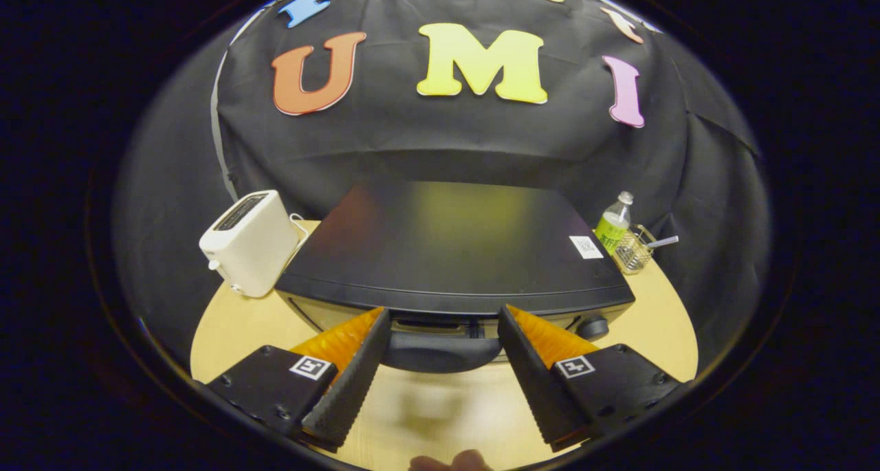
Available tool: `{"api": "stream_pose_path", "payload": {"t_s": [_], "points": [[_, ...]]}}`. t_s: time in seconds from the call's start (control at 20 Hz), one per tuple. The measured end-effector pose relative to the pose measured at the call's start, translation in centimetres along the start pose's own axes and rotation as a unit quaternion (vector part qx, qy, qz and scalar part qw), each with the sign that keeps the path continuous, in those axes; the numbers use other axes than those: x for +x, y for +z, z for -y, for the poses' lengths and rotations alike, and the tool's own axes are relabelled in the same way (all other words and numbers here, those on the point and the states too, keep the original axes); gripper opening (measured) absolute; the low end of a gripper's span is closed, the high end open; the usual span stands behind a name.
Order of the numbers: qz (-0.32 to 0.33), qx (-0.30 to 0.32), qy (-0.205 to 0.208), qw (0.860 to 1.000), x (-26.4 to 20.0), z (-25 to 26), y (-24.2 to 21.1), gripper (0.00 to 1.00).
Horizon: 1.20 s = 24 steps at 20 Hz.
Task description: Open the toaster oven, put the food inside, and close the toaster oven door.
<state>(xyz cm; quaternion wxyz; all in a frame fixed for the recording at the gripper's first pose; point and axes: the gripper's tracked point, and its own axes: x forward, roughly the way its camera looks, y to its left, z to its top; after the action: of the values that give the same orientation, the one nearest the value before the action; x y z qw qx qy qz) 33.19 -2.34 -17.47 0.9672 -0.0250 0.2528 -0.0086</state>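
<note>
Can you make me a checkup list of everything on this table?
Surface: round wooden table, mostly bare.
Job's things: black toaster oven, door shut, handle between the jaws; food nothing seen.
Clutter: white toaster beside the oven; green bottle and wire basket on the other side.
Gripper: gripper open, jaws either side of the handle, not pressing.
Cables: white cord behind the toaster.
Surroundings: black cloth wall.

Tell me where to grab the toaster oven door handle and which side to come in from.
Grip the door handle at its middle, coming straight in from the front. It is a wide bar bulging out below the toaster oven's top edge, and it lies crosswise between the open tongs. They probably need turning to close over and under it.
</note>
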Motion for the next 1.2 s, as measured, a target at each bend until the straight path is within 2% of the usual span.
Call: {"api": "stream_pose_path", "payload": {"t_s": [0.15,0.4,0.6,0.9,1.2], "points": [[-0.006,0.016,-0.001,1.000,-0.2,-0.1,-0.5,1.00],[-0.014,0.003,-0.003,1.000,-2.1,-0.2,-3.1,1.00],[-0.027,0.001,-0.013,1.000,-3.8,-0.4,-6.8,1.00],[-0.047,-0.007,-0.005,0.999,-4.8,-0.5,-12.1,1.00],[-0.093,0.011,0.014,0.995,-4.4,-0.6,-16.7,1.00]]}}
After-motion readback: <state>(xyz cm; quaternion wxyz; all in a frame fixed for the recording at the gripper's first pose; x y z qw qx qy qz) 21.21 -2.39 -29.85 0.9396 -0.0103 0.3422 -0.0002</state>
